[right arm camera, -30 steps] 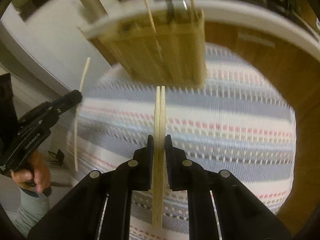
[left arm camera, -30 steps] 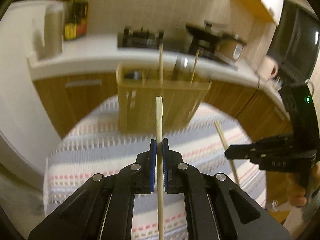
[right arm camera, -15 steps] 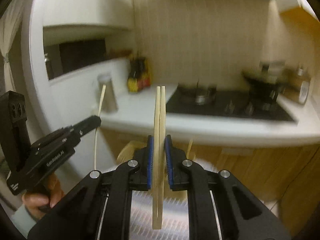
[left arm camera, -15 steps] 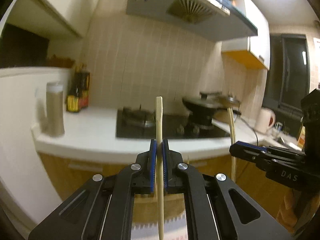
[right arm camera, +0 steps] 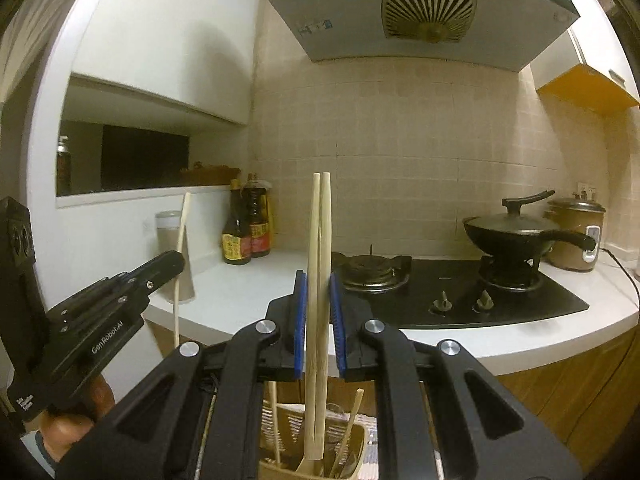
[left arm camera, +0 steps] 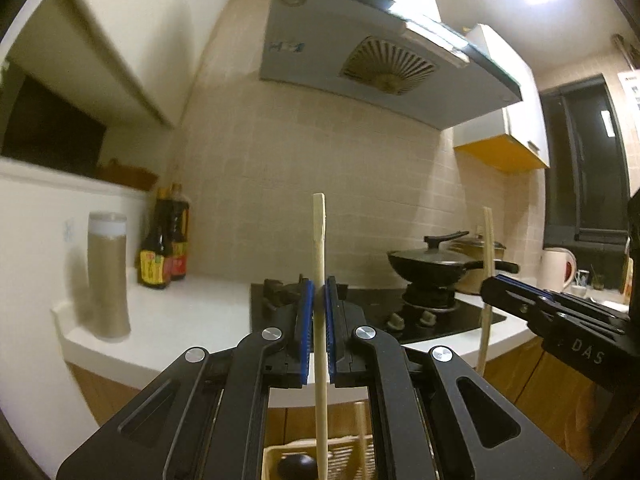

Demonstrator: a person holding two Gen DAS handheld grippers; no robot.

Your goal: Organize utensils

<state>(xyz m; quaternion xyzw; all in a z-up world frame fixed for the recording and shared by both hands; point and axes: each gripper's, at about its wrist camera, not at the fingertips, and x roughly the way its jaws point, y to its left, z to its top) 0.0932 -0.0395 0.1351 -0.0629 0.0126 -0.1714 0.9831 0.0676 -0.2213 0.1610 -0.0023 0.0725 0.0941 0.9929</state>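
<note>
Single chopstick point(left arm camera: 319, 264): pale wood, held upright, its squared end at the top.
Chopstick pair point(right arm camera: 320, 248): pale wood, pressed side by side, upright, tapered ends hanging over the holder.
Utensil holder point(right arm camera: 320, 436): slatted bamboo box, seen below, already stocked with several upright utensils.

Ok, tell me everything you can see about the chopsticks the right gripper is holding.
The pair of chopsticks is pale, bamboo-like wood, two slim sticks pressed side by side. They stand upright, clamped mid-length between the right gripper's blue pads, lower ends hanging over the utensil holder below.
</note>
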